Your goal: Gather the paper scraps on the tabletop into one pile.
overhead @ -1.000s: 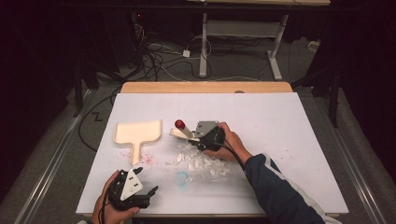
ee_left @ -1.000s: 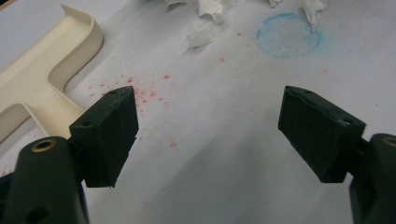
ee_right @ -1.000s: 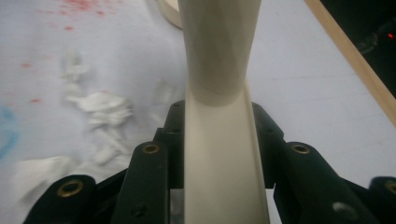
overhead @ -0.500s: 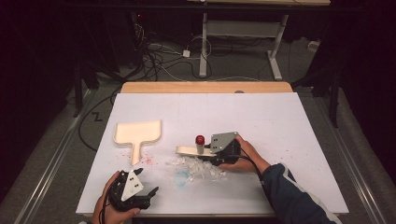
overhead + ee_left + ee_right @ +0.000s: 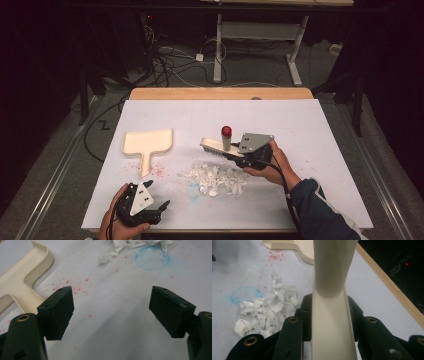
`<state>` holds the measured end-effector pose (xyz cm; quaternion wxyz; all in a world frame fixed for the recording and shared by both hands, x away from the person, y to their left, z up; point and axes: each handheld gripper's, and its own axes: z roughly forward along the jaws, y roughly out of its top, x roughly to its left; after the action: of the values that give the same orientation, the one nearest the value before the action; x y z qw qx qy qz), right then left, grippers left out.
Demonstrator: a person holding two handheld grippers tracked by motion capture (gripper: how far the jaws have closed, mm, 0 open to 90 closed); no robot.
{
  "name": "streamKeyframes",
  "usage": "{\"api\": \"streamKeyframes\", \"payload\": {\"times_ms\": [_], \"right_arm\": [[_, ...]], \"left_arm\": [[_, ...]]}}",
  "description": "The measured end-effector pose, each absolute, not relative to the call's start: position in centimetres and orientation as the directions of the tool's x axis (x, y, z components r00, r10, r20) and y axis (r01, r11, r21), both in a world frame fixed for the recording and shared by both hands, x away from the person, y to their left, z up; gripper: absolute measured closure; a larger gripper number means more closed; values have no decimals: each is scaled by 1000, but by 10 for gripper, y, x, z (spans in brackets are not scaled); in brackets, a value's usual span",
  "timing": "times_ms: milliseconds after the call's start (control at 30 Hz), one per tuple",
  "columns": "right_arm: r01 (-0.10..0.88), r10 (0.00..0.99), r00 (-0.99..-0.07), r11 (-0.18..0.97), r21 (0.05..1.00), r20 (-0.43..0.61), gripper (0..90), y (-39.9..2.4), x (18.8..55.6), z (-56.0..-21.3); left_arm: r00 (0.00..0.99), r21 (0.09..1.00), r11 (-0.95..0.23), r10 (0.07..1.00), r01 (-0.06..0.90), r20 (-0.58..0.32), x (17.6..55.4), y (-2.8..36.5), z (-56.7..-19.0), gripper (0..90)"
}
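High view: right gripper [image 5: 235,152] is clenching the cream brush [image 5: 216,147] just beyond the shredded paper pile [image 5: 216,179], while left gripper [image 5: 159,207], jaws spread and holding nothing, is resting nearside of that pile.

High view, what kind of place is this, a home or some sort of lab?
Probably a lab or recording workspace, not a home: a white-covered table in a dark room, loose cables across the floor, and a bare metal bench frame behind it.
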<state>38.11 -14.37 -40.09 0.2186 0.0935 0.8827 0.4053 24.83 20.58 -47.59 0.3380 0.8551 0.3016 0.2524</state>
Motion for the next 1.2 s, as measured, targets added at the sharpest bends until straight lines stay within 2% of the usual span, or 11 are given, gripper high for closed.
{"api": "streamKeyframes", "payload": {"times_ms": [167, 333, 433, 500, 600, 733, 800, 900, 1200], "right_arm": [[44, 406, -864, 650, 758, -298, 677, -166, 373, -393], [148, 495, -819, 669, 728, -289, 677, -200, 359, -398], [233, 582, -756, 668, 707, -300, 677, -222, 347, -404], [251, 603, -740, 660, 708, -299, 677, -226, 346, -405], [332, 684, -658, 638, 695, -314, 677, -234, 349, -411], [365, 700, -642, 638, 678, -313, 677, -229, 350, -418], [381, 696, -662, 633, 674, -280, 677, -220, 345, -423], [370, 681, -671, 651, 662, -294, 676, -210, 340, -425], [320, 638, -740, 613, 723, -213, 677, -155, 317, -427]], "left_arm": [[689, 732, -587, 688, 345, 228, 248, 207, -476, 194], [692, 728, -591, 685, 347, 226, 246, 205, -475, 193], [698, 719, -605, 676, 342, 237, 245, 202, -475, 194], [699, 722, -604, 675, 337, 238, 245, 201, -475, 193], [702, 719, -609, 670, 334, 241, 246, 200, -475, 194], [706, 716, -616, 664, 329, 247, 248, 198, -474, 194], [706, 717, -615, 664, 328, 246, 248, 198, -474, 193], [706, 718, -612, 666, 332, 241, 249, 198, -475, 194], [709, 714, -617, 662, 331, 243, 249, 197, -476, 194]]}}
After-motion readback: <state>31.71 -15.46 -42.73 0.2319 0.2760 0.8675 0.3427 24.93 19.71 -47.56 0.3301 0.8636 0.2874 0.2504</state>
